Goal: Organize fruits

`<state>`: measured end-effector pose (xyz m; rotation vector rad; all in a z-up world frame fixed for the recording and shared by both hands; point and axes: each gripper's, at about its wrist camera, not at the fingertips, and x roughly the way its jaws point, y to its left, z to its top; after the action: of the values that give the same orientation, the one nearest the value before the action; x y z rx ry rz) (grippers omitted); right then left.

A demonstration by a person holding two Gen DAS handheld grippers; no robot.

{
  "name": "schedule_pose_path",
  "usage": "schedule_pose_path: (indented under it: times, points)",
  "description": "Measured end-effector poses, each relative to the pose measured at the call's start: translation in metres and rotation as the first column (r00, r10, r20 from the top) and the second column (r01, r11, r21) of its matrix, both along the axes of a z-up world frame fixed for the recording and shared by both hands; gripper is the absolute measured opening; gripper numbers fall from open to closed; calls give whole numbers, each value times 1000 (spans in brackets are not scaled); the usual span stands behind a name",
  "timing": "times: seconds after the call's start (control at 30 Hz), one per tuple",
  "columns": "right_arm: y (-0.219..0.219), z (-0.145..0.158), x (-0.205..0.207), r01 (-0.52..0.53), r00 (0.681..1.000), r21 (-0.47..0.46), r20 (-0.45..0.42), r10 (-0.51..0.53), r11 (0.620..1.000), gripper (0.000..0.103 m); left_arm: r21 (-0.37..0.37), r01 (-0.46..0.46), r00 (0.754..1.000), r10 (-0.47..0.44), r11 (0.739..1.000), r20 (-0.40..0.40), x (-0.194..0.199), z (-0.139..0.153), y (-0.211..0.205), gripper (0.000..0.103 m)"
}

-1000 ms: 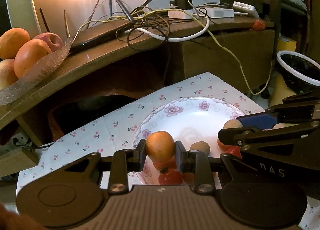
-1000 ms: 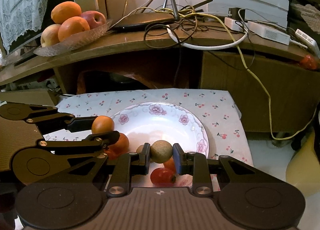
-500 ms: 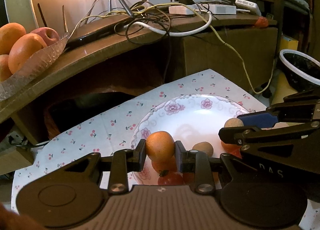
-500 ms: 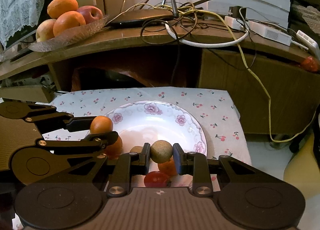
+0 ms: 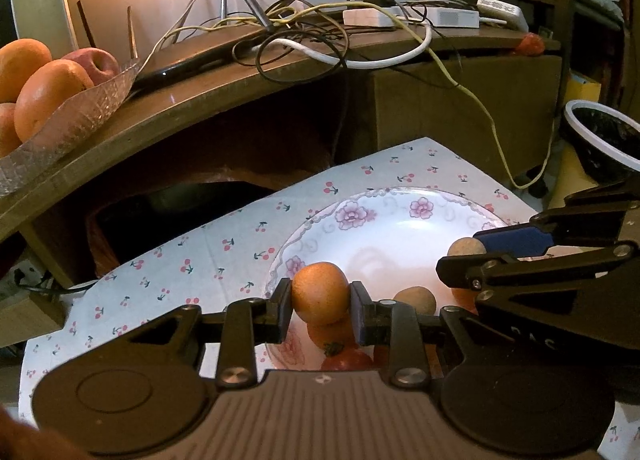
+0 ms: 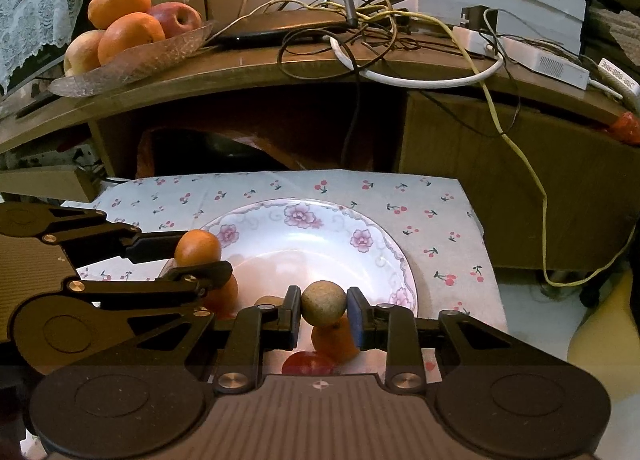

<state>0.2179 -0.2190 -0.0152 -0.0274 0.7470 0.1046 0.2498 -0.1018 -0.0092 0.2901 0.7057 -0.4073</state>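
Observation:
My left gripper (image 5: 320,298) is shut on a small orange (image 5: 320,292), held just above the near rim of a white plate with pink flowers (image 5: 400,199). My right gripper (image 6: 323,303) is shut on a round brown fruit (image 6: 323,302) over the same plate (image 6: 320,219). Each gripper also shows in the other's view: the right gripper (image 5: 466,248) at right, the left gripper (image 6: 197,248) at left. On the plate below lie another brown fruit (image 5: 414,300), an orange (image 6: 334,340) and a red tomato (image 6: 308,364).
The plate sits on a cherry-print cloth (image 6: 432,219). Behind it a wooden shelf (image 6: 280,67) carries a glass dish (image 6: 132,59) of oranges and an apple, a router and tangled cables (image 6: 360,31). A black bowl with a white rim (image 5: 600,139) stands at right.
Both grippers keep their fruits in the same grip. The views have drifted only slightly.

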Motion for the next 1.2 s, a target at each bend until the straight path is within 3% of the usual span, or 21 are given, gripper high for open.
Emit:
schedule_pose_path:
  times: [0.23, 0.77, 1.13, 1.2]
  points:
    - [0, 0, -1, -6, 1000, -2, 5, 6, 1000, 30, 0, -8, 1000, 8, 1000, 4, 0, 1, 1, 36]
    - [-8, 9, -5, 3, 999, 12, 35, -3, 1000, 42, -17, -14, 1000, 14, 1000, 14, -8, 11, 7, 45]
    - [-16, 18, -28, 24, 999, 16, 41, -24, 1000, 44, -37, -67, 997, 69, 997, 33, -31, 26, 17, 58]
    - [-16, 18, -33, 27, 999, 10, 37, -27, 1000, 44, -48, -80, 996, 82, 996, 33, -35, 29, 20, 67]
